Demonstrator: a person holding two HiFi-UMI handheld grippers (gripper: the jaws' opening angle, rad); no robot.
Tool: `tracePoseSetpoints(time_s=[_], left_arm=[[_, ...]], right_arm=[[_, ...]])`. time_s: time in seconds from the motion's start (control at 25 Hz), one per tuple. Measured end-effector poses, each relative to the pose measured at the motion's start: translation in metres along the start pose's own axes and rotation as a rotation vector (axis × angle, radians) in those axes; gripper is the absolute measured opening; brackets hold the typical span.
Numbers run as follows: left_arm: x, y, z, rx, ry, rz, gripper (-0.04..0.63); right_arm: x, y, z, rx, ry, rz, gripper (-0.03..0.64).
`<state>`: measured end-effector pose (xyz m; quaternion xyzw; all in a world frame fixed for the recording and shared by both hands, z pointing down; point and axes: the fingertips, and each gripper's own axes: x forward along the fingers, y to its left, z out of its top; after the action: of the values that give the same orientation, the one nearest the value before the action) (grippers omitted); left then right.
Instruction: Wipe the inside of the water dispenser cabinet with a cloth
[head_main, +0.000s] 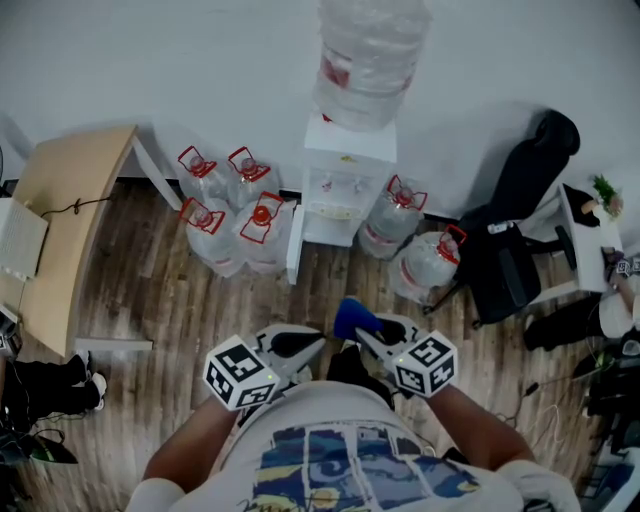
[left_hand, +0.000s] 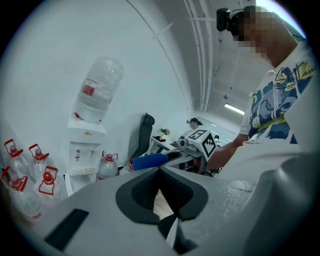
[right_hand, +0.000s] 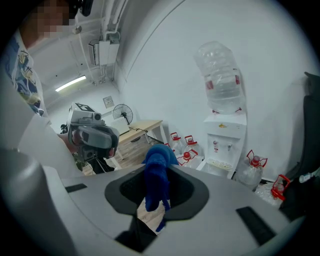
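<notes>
Cloth (right_hand: 156, 176): deep blue, nubby, bunched into a thick roll; loose end droops between the jaws.
Right gripper (head_main: 362, 332): clamped on the cloth, over the wood floor (head_main: 170, 300), well apart from the dispenser.
Left gripper (head_main: 308, 344): jaws pressed together, nothing between them.
Water dispenser (head_main: 345, 185): white, at the floor's wall edge, inverted bottle on top; lower door (head_main: 294, 245) ajar.
Spare bottles (head_main: 225, 215): red-capped, on both sides.
</notes>
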<state>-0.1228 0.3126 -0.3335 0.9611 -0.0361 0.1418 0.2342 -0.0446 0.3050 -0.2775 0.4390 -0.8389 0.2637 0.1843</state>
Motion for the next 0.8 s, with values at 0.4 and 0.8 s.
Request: tracePoseSetpoints(time_s=[0.4,0.8], left_arm=[[-0.008,-0.002,-0.002,0.011,-0.008,0.015,0.003],[-0.016,-0.006,-0.013,-0.014,-0.027,0.022,0.003]], right_arm=[[-0.003,0.014,0.005,-0.015,-0.017,0.012,0.083],[-0.005,0.023,0.0,-0.039,-0.012,0.014,0.083]])
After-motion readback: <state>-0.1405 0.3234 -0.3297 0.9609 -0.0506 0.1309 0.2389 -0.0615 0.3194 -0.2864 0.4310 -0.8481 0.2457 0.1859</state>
